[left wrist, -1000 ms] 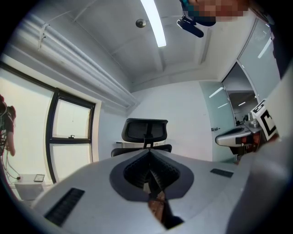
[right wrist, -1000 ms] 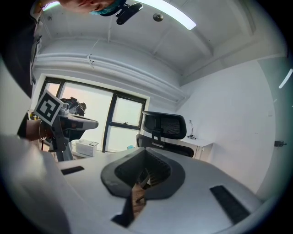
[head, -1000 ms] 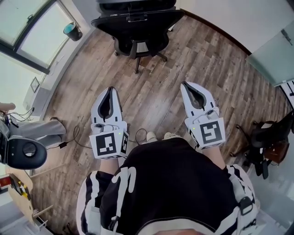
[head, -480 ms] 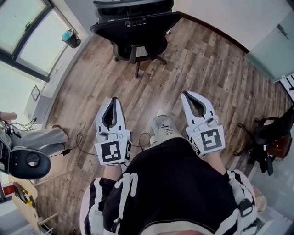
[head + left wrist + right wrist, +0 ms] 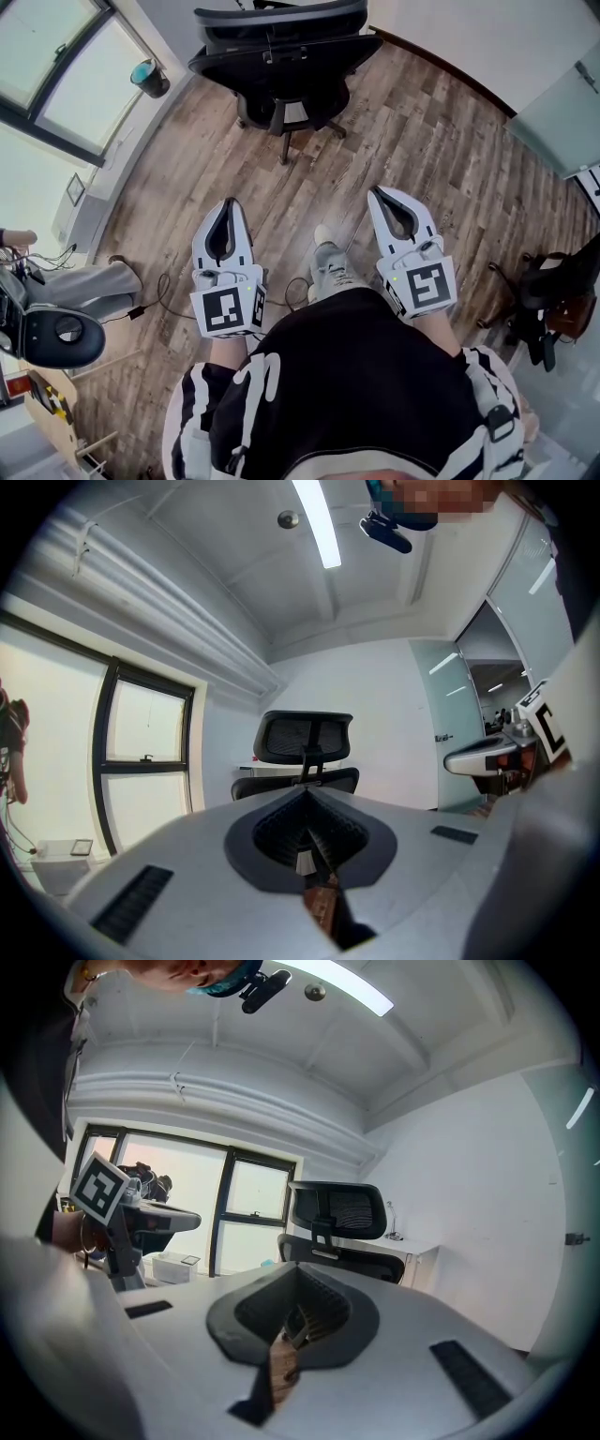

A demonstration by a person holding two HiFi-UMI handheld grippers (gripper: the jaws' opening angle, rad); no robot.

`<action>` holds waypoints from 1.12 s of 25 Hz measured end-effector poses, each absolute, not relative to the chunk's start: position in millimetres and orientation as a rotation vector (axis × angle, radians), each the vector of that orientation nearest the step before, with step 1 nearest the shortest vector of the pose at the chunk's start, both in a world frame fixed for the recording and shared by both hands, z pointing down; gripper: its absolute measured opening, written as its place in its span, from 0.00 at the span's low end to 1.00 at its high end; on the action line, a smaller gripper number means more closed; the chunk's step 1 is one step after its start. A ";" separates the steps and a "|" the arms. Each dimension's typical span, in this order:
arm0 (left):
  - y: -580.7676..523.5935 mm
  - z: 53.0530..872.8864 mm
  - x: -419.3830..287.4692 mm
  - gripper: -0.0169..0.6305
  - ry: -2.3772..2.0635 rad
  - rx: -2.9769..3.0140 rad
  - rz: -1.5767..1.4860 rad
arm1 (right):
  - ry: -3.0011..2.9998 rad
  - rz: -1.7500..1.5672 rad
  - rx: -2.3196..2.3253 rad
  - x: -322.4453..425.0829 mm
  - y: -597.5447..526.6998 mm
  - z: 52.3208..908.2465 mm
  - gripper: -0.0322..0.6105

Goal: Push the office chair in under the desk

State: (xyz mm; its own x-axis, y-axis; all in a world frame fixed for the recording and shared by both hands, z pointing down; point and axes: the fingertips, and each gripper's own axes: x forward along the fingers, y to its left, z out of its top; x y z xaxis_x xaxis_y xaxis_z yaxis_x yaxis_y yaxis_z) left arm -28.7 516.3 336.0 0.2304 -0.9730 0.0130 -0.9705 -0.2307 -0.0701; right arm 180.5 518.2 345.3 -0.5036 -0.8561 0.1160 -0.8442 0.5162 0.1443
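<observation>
No legible text, brand or number was found on any surface. The square markers (image 5: 225, 312) on the left gripper (image 5: 228, 201) and right gripper (image 5: 376, 191) bore black-and-white patterns only.

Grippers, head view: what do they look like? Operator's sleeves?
The left gripper and right gripper match: white tapered shells, each with a black teardrop-shaped recess towards the pointed tip and a cube of black-and-white square markers at the rear. The sleeves are striped black and white, on a black top.
</observation>
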 end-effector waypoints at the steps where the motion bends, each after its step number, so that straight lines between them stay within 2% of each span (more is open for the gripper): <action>1: 511.0 335.7 -29.9 0.04 1.921 -2.420 -0.075 | -2.583 -0.108 1.461 180.3 512.2 344.9 0.06; 28: 380.2 321.9 -37.7 0.04 1.926 -2.384 -0.088 | -2.610 -0.114 1.422 174.2 378.7 336.0 0.06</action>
State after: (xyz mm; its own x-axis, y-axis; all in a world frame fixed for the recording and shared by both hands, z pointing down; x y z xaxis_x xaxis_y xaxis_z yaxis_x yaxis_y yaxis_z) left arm -37.7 380.2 321.9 0.2103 -0.9776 -0.0029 -0.9733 -0.2091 -0.0943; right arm 174.2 378.7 336.0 -0.5320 -0.8395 0.1101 -0.8268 0.5432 0.1464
